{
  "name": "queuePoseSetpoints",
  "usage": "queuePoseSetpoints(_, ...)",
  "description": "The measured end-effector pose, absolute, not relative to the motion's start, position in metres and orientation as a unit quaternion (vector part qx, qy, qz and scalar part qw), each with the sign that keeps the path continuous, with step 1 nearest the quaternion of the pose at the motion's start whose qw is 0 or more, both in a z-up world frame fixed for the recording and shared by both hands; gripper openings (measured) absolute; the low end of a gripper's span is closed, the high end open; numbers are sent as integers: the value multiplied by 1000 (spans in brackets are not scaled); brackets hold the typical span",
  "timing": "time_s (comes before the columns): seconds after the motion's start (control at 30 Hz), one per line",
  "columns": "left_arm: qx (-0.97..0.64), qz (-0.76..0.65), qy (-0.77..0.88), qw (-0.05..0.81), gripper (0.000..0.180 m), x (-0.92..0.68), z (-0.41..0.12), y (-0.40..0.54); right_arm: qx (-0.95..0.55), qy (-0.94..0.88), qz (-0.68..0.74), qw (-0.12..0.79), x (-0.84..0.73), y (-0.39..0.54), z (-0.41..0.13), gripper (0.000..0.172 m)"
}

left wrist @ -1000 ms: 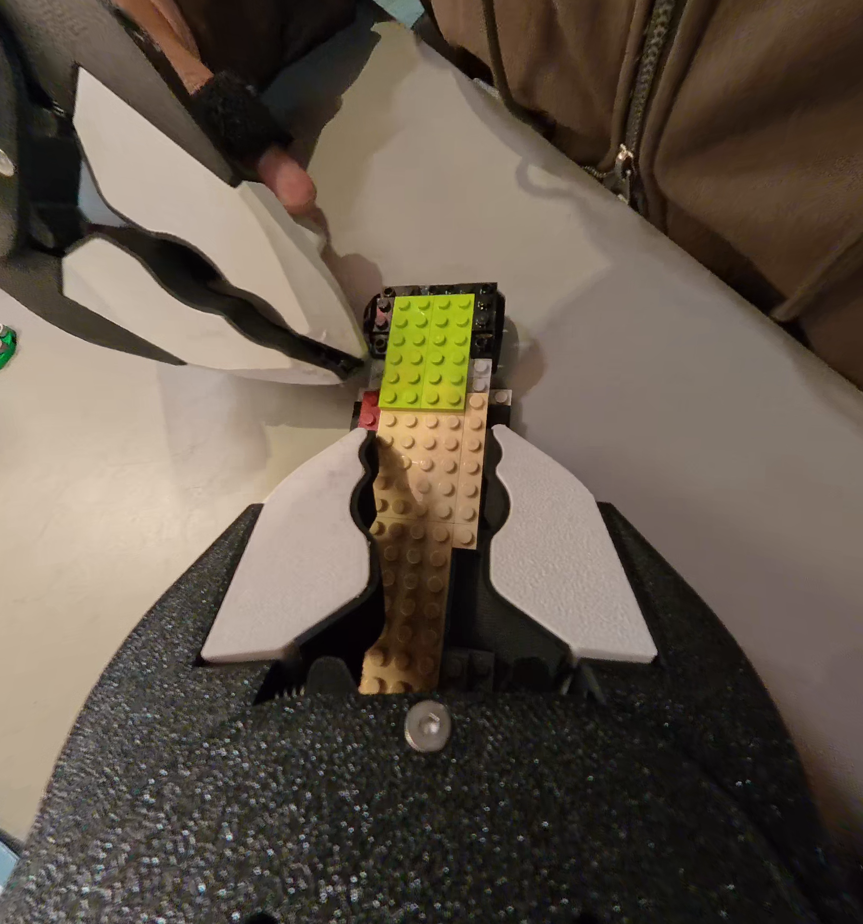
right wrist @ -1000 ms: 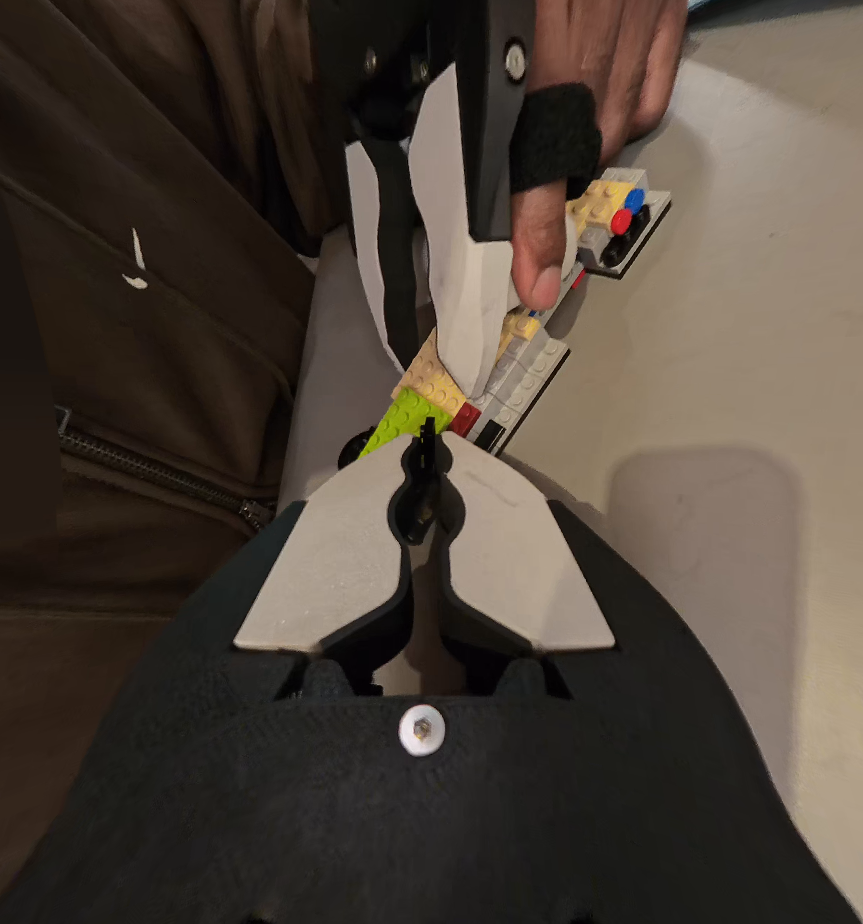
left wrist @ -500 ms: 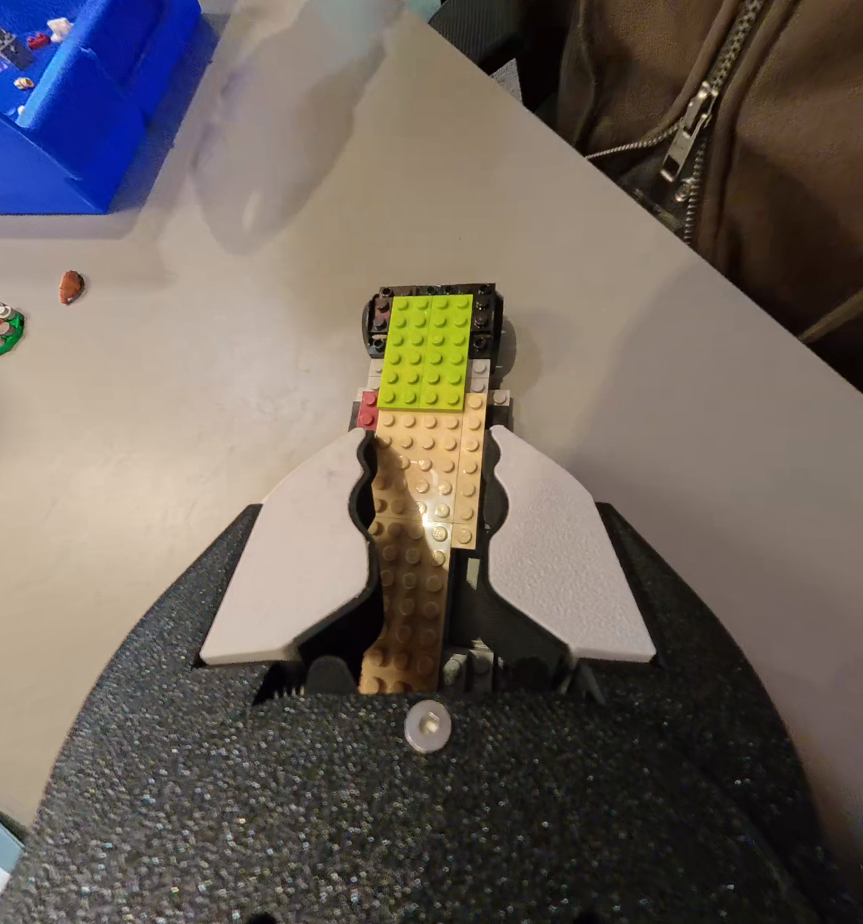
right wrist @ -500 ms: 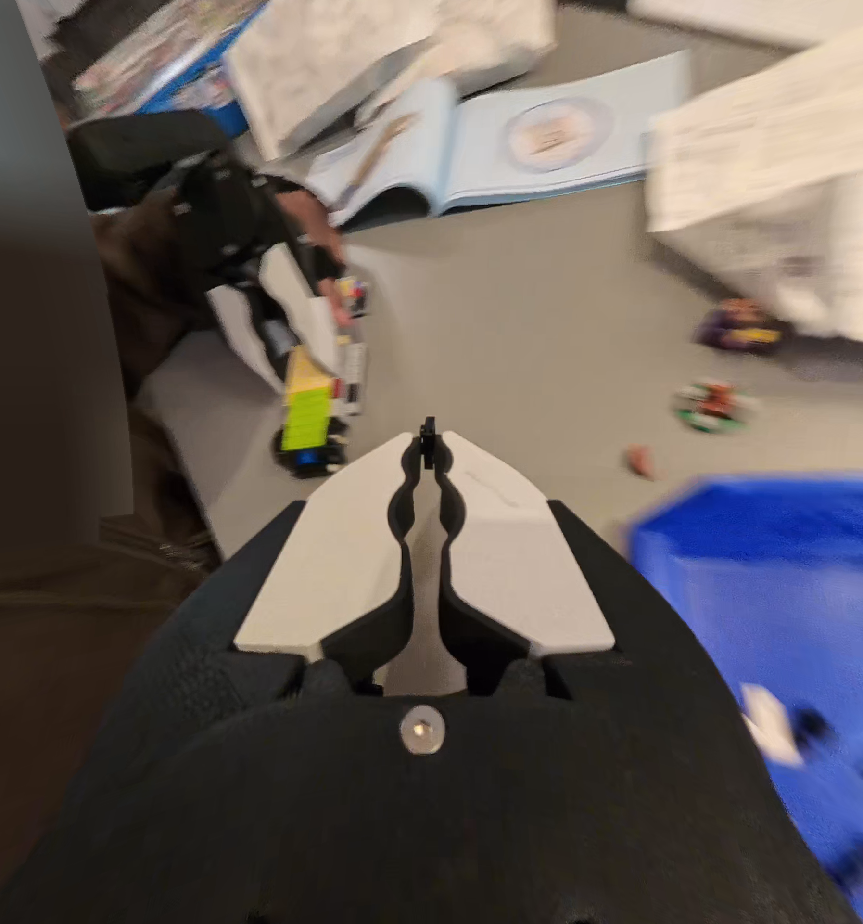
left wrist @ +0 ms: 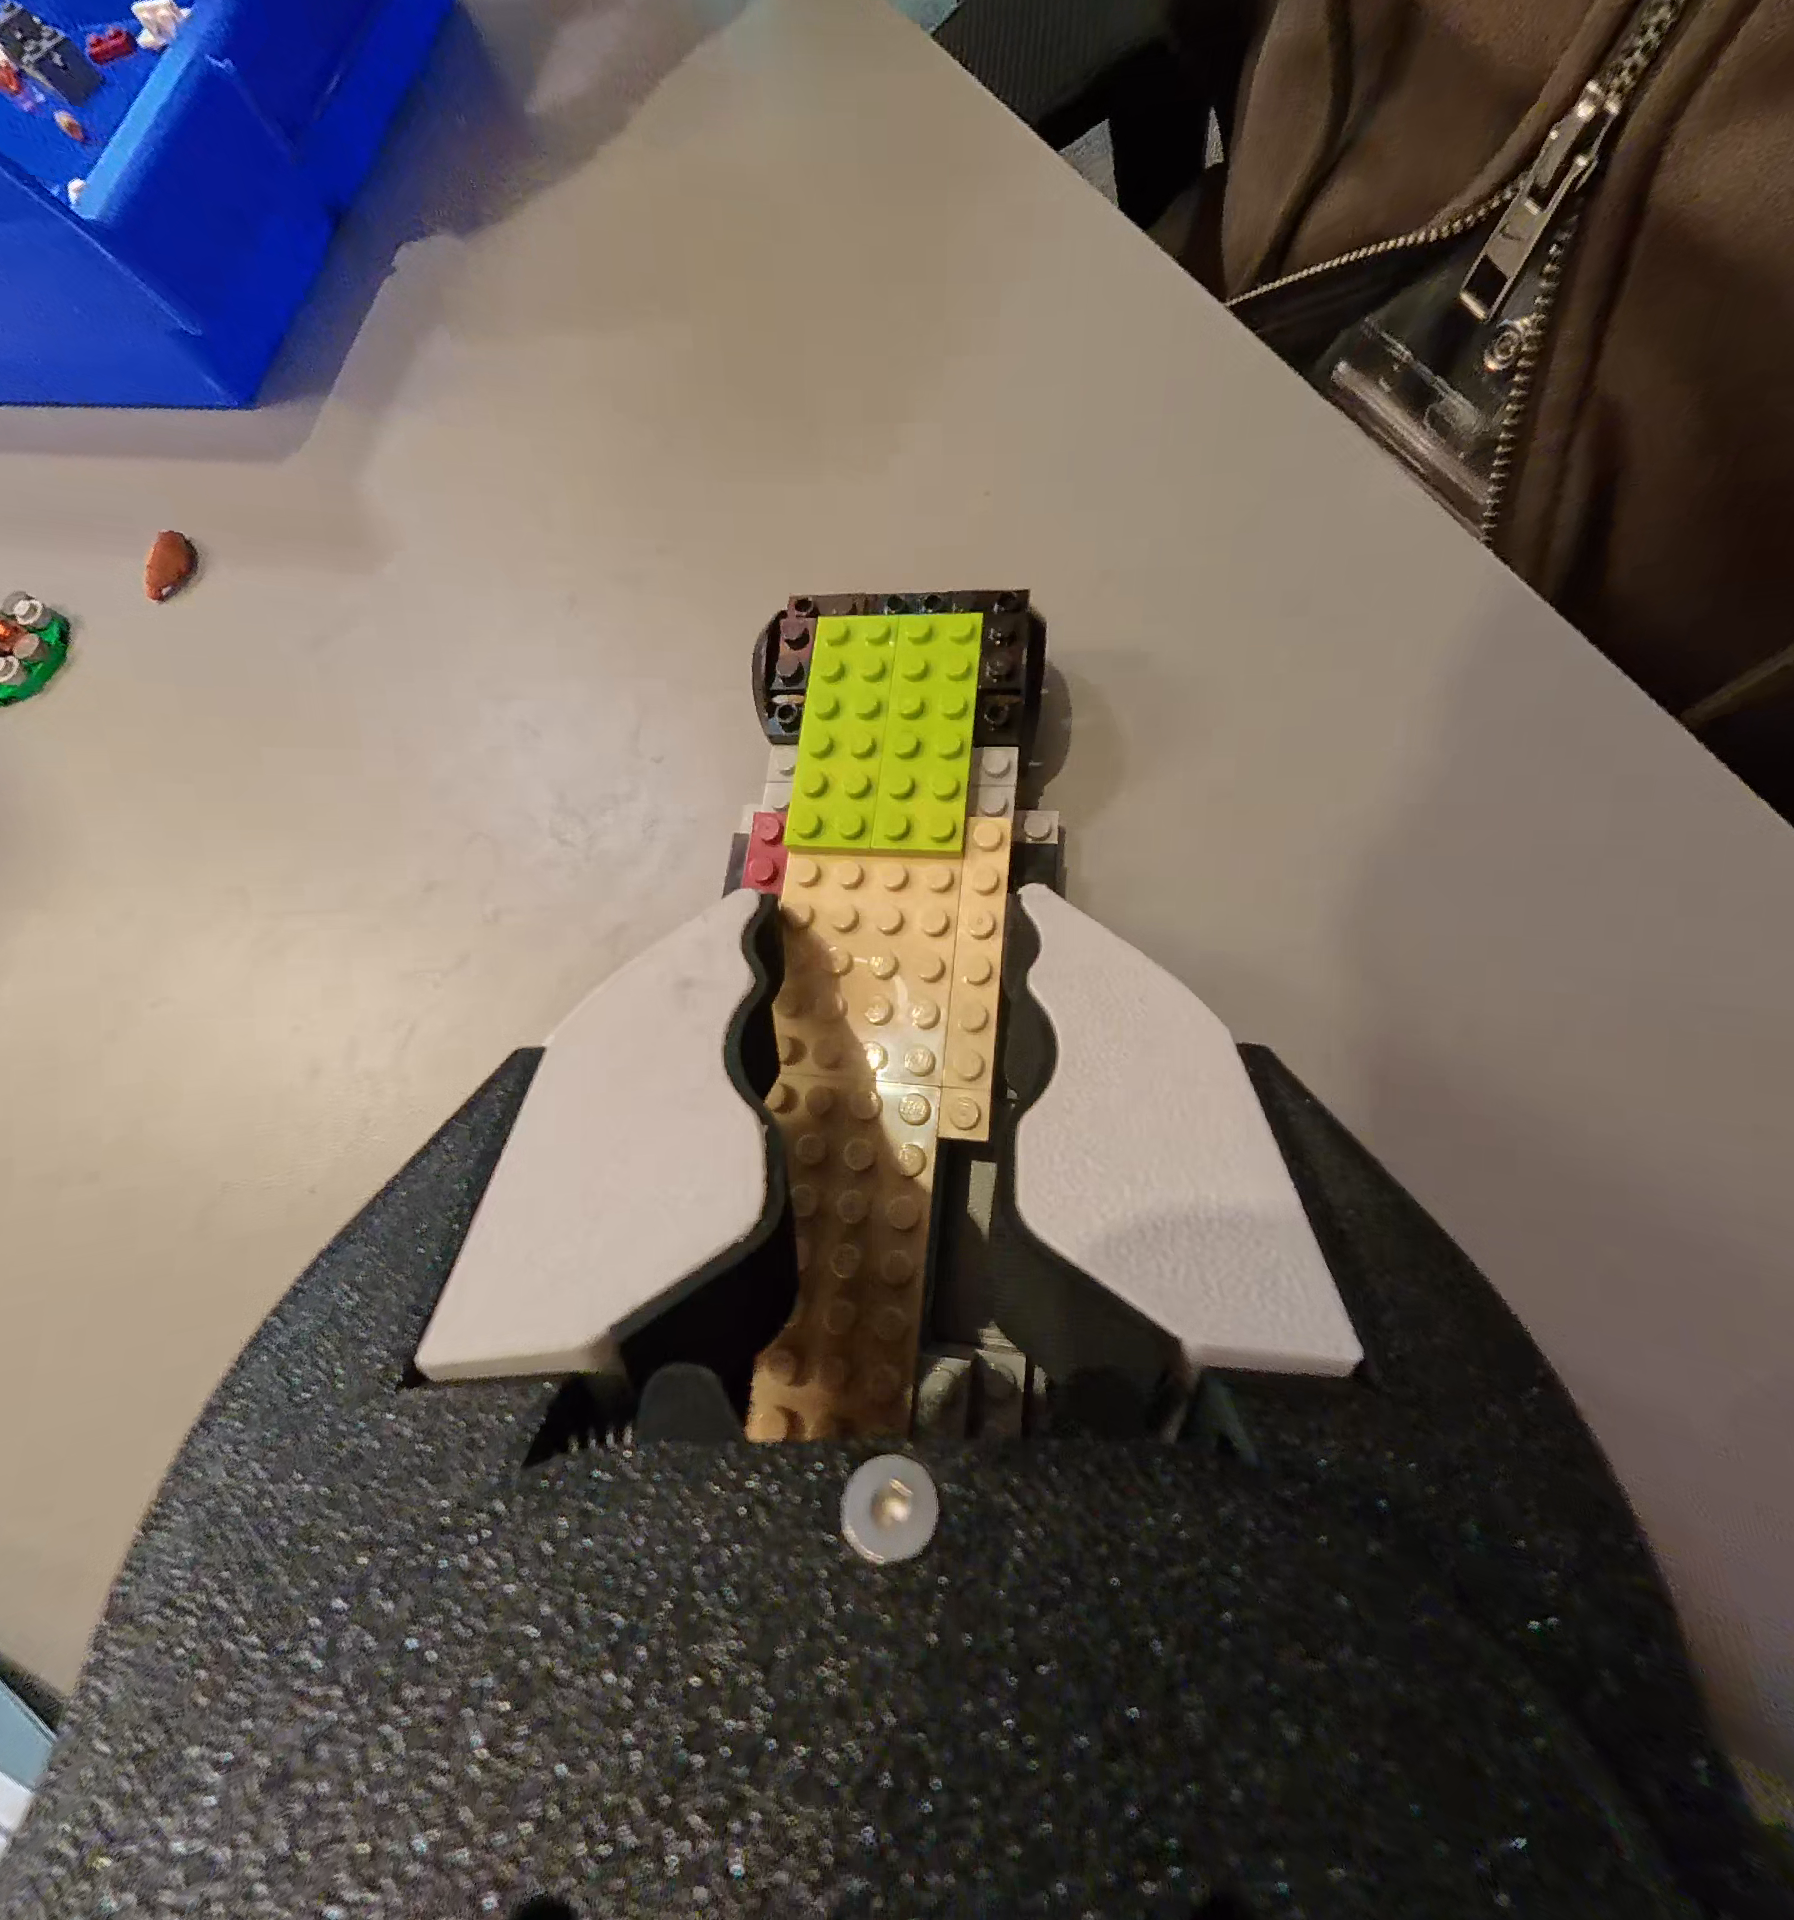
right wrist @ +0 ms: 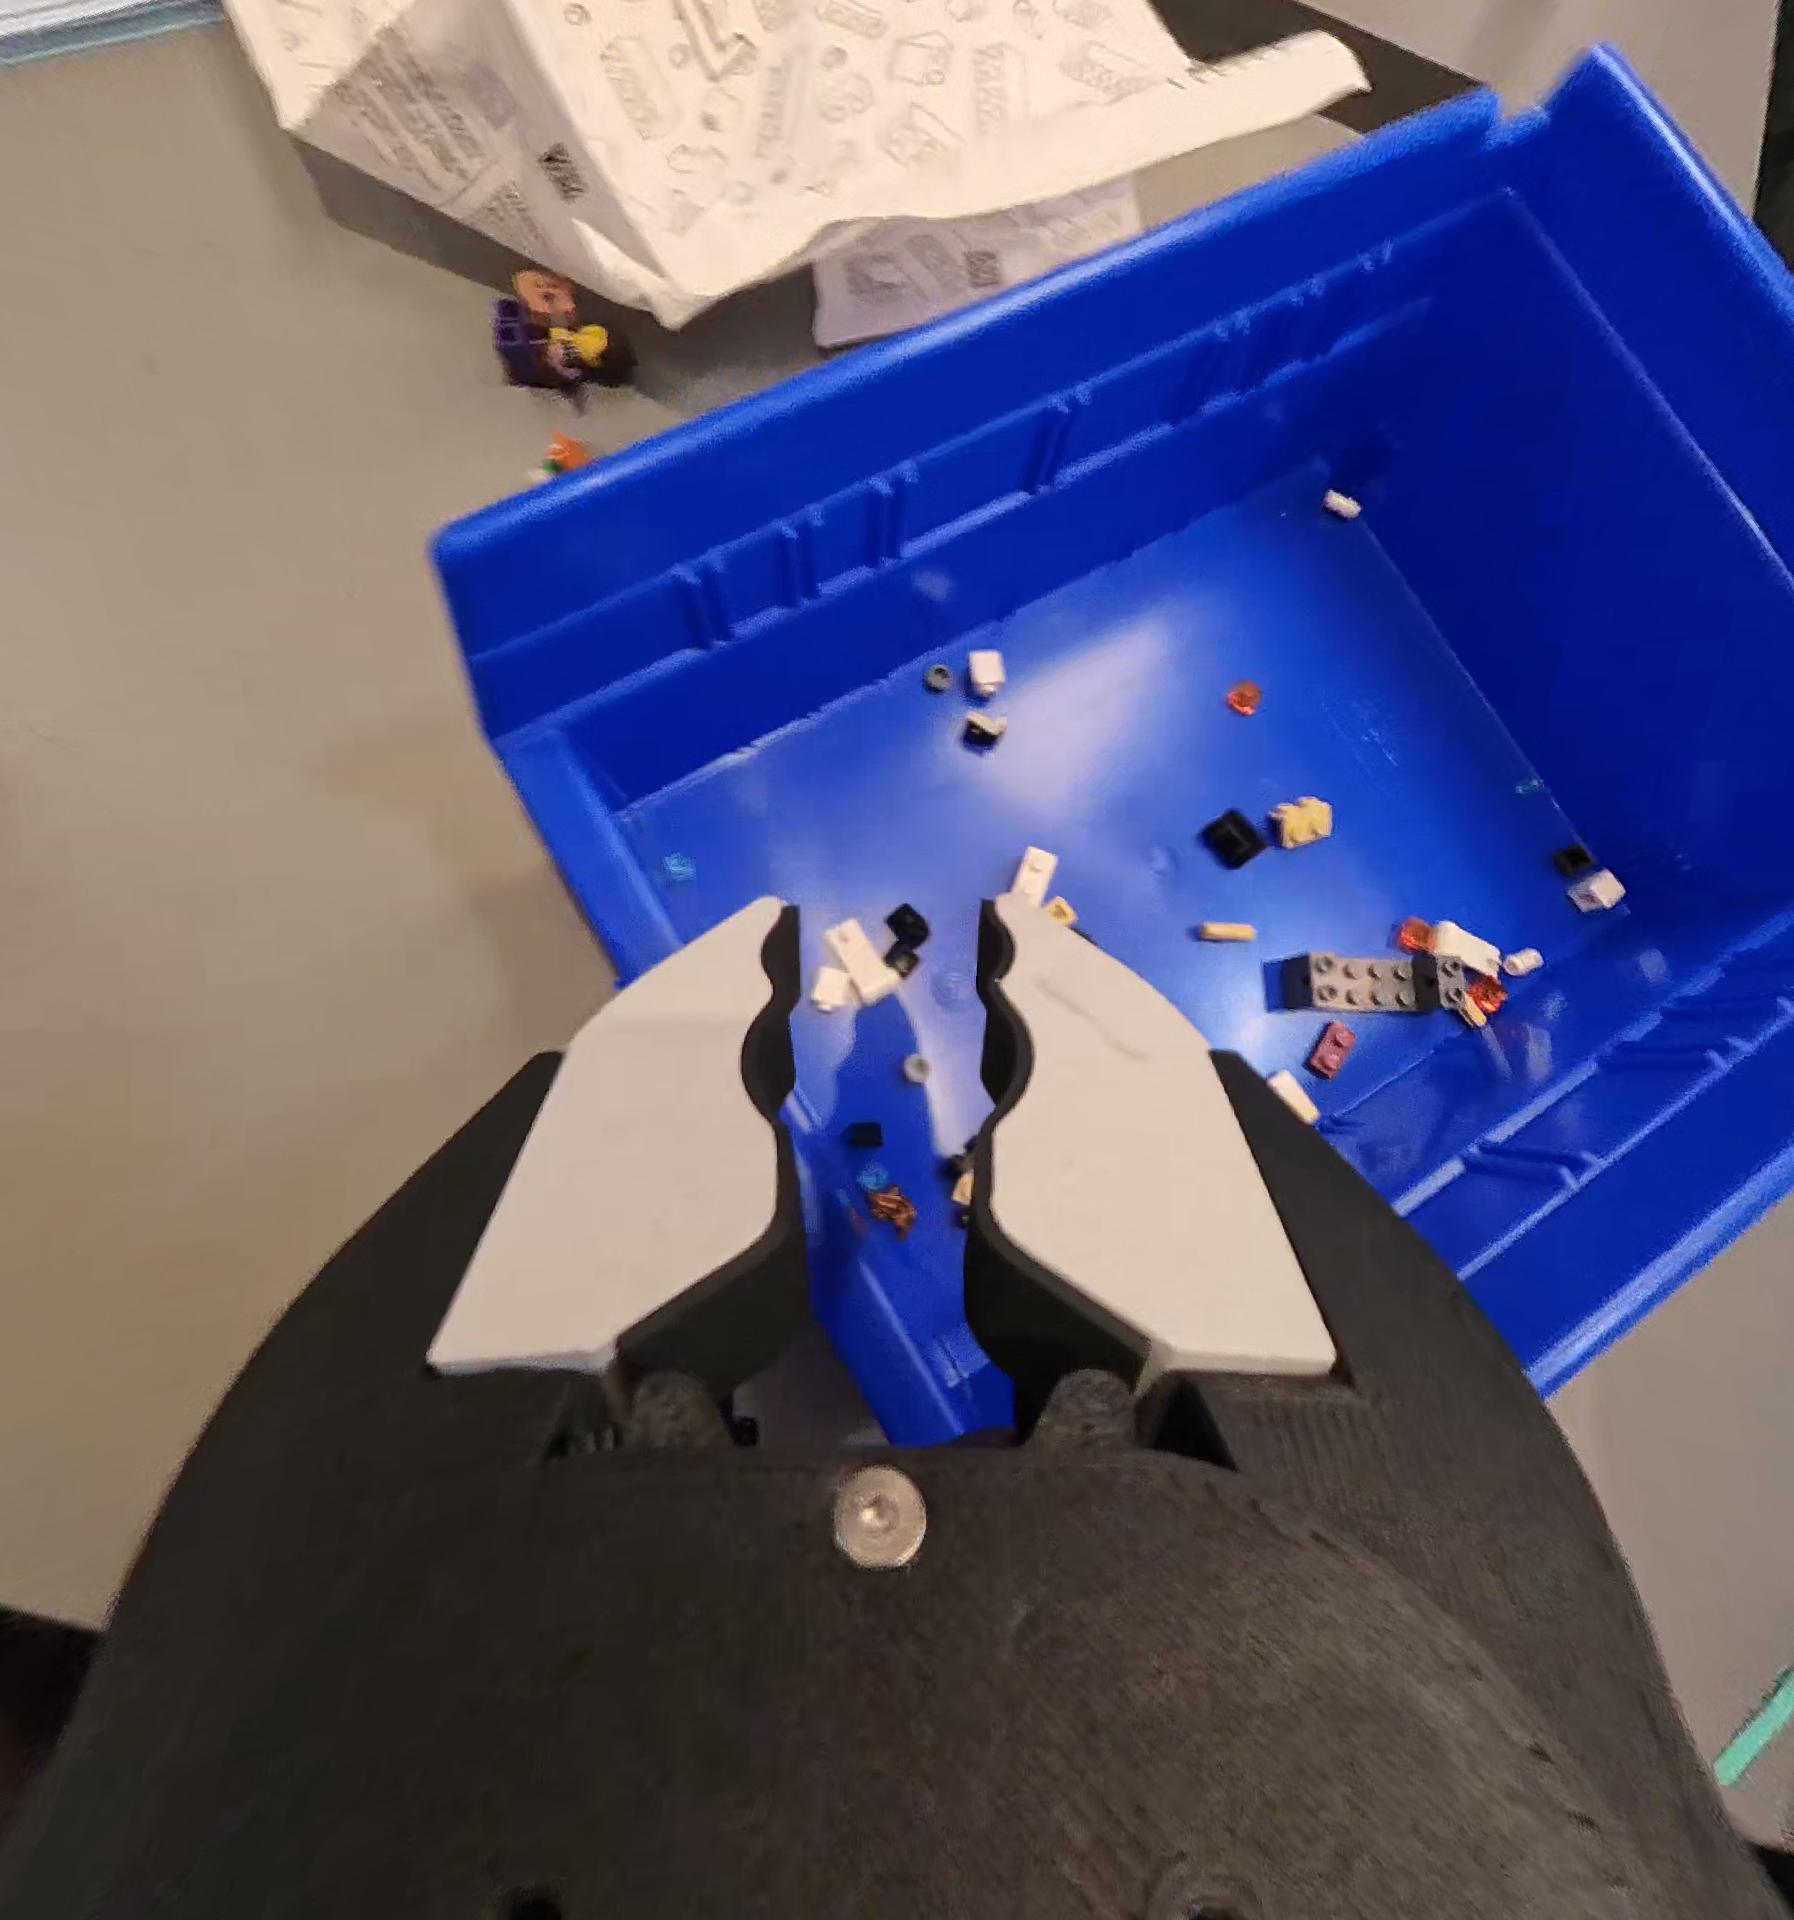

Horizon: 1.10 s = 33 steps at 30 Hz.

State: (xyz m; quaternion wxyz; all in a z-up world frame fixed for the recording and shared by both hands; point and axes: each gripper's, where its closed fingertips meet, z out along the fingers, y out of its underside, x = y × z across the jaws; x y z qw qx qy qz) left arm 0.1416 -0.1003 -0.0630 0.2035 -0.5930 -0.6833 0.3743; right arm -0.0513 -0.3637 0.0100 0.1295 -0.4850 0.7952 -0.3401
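Left gripper (left wrist: 891,914) was clamped on the brick model (left wrist: 888,935) — its pale fingers (left wrist: 654,1122) pressed against both long sides of the tan plates, while the lime-green plates (left wrist: 888,738) and the black end stuck out beyond the tips over the grey table (left wrist: 353,935). I saw a brown jacket (left wrist: 1599,312) at the far right, past the table edge, and a blue bin (left wrist: 124,208) at the far left, with a small brown piece (left wrist: 171,564) and a green-based cluster (left wrist: 5,649) near it. My right gripper (right wrist: 888,914) hung with its jaws spread and nothing between them, over the near-left corner of the blue bin (right wrist: 768,540). Below its tips lay loose white pieces (right wrist: 851,961) and black pieces (right wrist: 905,930) on the bin floor — a grey-and-black plate (right wrist: 1376,982) sat further right. Printed sheets (right wrist: 768,114) lay beyond the bin, a small purple figure (right wrist: 550,332) beside them.
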Motion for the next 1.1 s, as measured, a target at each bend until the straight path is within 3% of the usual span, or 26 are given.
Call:
queuePoseSetpoints(0.3, -574, 367, -700, 215, 40, 141, -62, -102, -655, 641, -293, 273, 37, -228, -5, 38)
queuePoseSetpoints(0.4, -569, 367, -703, 217, 40, 141, -61, -103, -683, 610, -221, 334, 64, -173, -29, 55)
queuePoseSetpoints(0.57, -558, 366, -708, 231, 39, 143, -58, -101, -711, 595, -164, 339, 93, -128, -61, 84)
queuePoseSetpoints(0.67, -532, 390, -707, 257, 39, 148, -40, -103, -723, 592, -165, 317, 101, -125, -74, 80)
queuePoseSetpoints(0.73, -517, 408, -708, 256, 42, 158, -27, -104, -727, 581, -160, 329, 105, -120, -74, 58)
queuePoseSetpoints(1.1, -455, 388, -779, 191, 54, 224, -36, -104, -759, 546, -175, 309, 103, -170, -73, 63)
